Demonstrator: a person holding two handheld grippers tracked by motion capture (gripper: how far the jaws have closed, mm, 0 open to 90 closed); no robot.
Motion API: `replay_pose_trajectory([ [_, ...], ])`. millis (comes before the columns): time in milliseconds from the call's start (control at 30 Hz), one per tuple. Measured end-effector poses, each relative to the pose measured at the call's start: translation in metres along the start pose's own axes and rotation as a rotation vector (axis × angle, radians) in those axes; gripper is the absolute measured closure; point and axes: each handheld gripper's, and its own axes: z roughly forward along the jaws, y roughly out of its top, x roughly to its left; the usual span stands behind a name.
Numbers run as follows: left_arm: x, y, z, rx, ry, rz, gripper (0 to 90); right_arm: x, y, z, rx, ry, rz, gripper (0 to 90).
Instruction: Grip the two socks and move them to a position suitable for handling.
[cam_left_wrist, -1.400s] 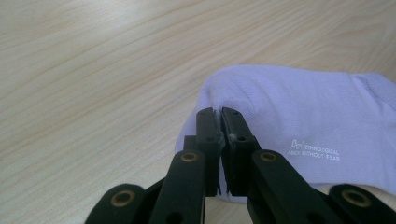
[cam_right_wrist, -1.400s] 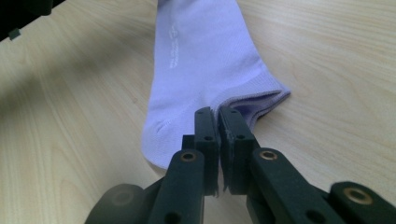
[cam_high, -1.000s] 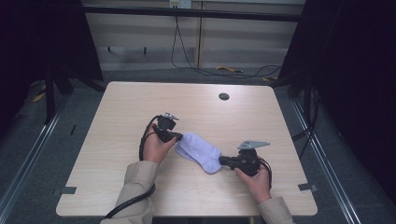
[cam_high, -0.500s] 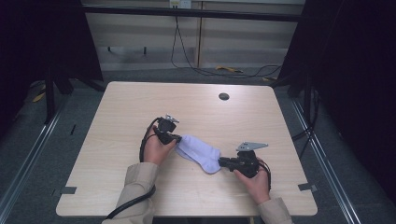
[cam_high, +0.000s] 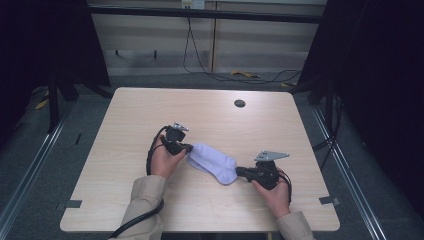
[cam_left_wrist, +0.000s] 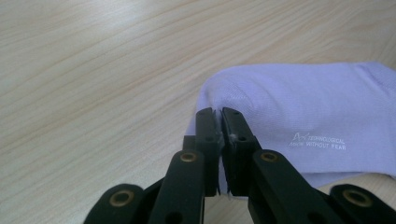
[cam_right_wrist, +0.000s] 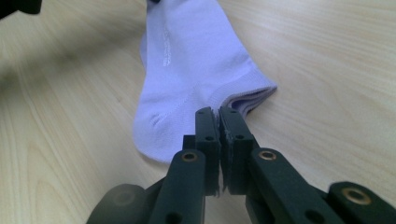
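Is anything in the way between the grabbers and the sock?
No. Both are already on the sock: the left gripper is pinched shut on its toe end, the right gripper on its cuff edge. Bare table lies around it.

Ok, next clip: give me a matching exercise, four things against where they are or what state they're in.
Things:
1. left tool
2. right tool
3. sock
4. round hole

Places or states:
A. lies flat between the two tools
B. in the table top, towards the far edge
C. shut on the sock's toe end
D. shut on the sock's cuff end

Pairs: 1-C, 2-D, 3-A, 4-B
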Motion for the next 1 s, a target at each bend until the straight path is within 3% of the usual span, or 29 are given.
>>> replay_pose_trajectory([
  [500,0.003,-0.008,0.005,-0.001,0.002,-0.009,82.1,0.000,-0.004,0.004,0.032,-0.029,-0.021,86.4],
  [767,0.001,-0.012,-0.003,0.013,-0.042,-0.012,89.8,0.002,-0.003,-0.002,0.028,-0.036,-0.040,86.4],
  [867,-0.001,-0.011,-0.006,-0.018,-0.046,-0.016,88.0,0.001,-0.005,0.000,0.036,-0.040,-0.036,86.3],
  [933,-0.006,-0.009,-0.007,-0.045,-0.065,-0.002,87.0,0.001,-0.006,0.000,0.037,-0.040,-0.032,86.1],
  [1000,-0.013,-0.009,-0.003,-0.045,-0.079,0.042,84.1,0.001,-0.005,0.000,0.038,-0.040,-0.038,86.1],
])
